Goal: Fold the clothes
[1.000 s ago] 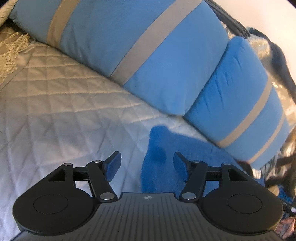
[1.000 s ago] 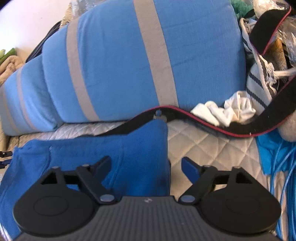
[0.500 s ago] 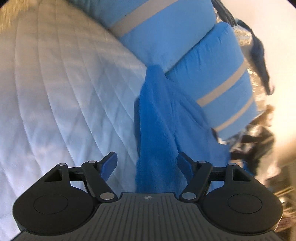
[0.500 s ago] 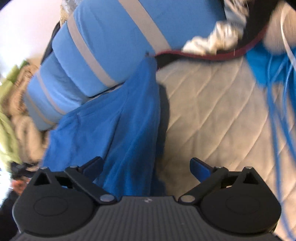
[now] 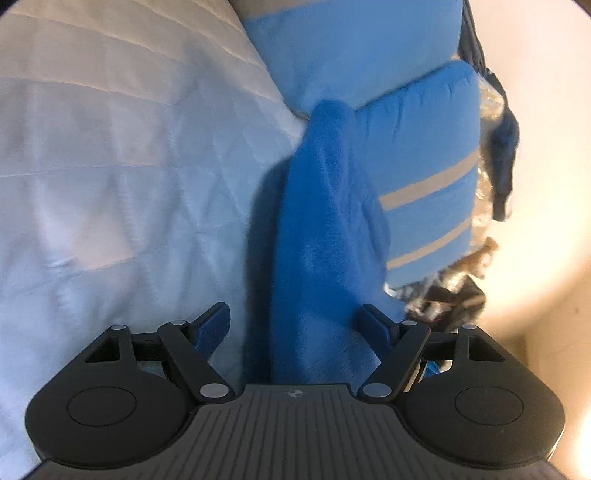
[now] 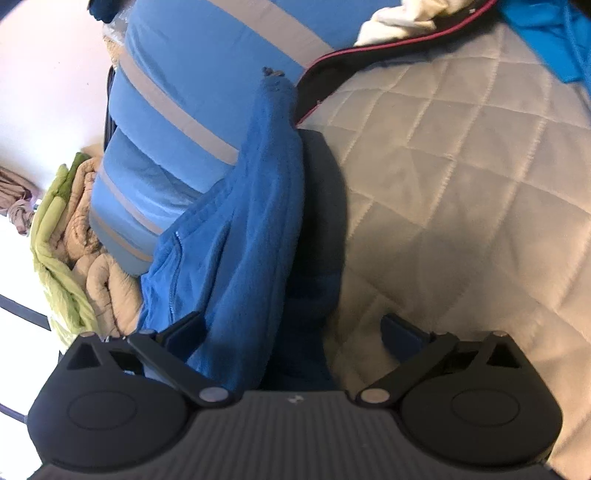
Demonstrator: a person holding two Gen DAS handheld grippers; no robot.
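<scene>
A blue fleece garment lies in a long ridge on the quilted bedspread, its far end against the striped pillows. My left gripper hovers over its near end with the jaws opening; the fleece lies between them, close to the right finger, and the left finger stands clear of it. In the right wrist view the same garment runs up the middle, a seam showing on its left part. My right gripper is wide open, with the fleece's edge beside the left finger and bare quilt under the right one.
Blue pillows with grey stripes line the far side. A black strap with red trim, white cloth and teal cloth lie at the back right. Green and beige blankets are piled at the left.
Both grippers have sunk toward the garment and rolled, so the fleece now runs lengthwise between their jaws. Both pairs of jaws stand wider than before.
</scene>
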